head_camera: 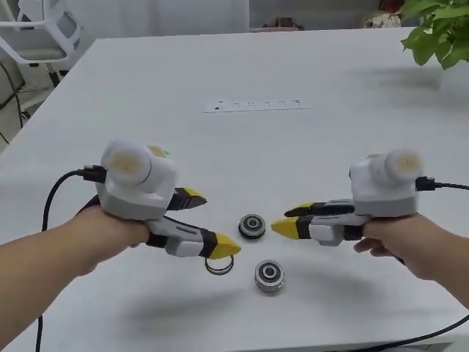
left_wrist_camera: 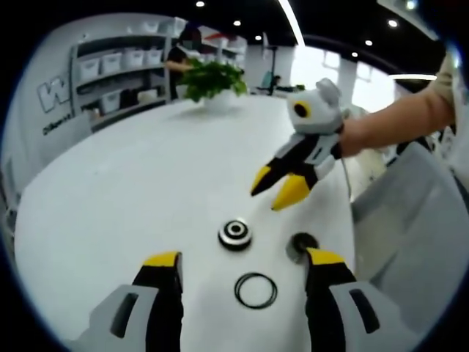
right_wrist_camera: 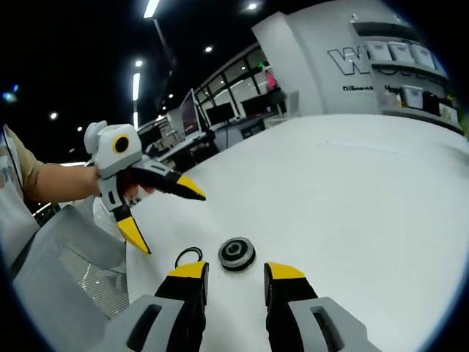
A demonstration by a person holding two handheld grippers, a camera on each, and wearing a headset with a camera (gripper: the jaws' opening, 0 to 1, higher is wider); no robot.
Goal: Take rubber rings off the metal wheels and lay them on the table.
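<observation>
Jaws of the left gripper [head_camera: 211,222], black with yellow tips, stand spread wide at the lower left of the head view and hold nothing. Just below its lower tip a thin black rubber ring [head_camera: 219,265] lies flat on the white desk [head_camera: 242,147], loose and touching no wheel. In the left gripper view that ring [left_wrist_camera: 256,290] sits low in the frame between the two jaws. Just right of centre in the head view, a small round metal wheel with a dark rim [head_camera: 252,226] rests between the two grippers. A second metal wheel with a silver edge [head_camera: 269,274] lies below it, to the right of the ring. The right gripper [head_camera: 287,220] points in from the right, its jaws a little apart and empty, tips just beside the dark-rimmed wheel. In the right gripper view this wheel [right_wrist_camera: 237,253] lies just past the jaws.
</observation>
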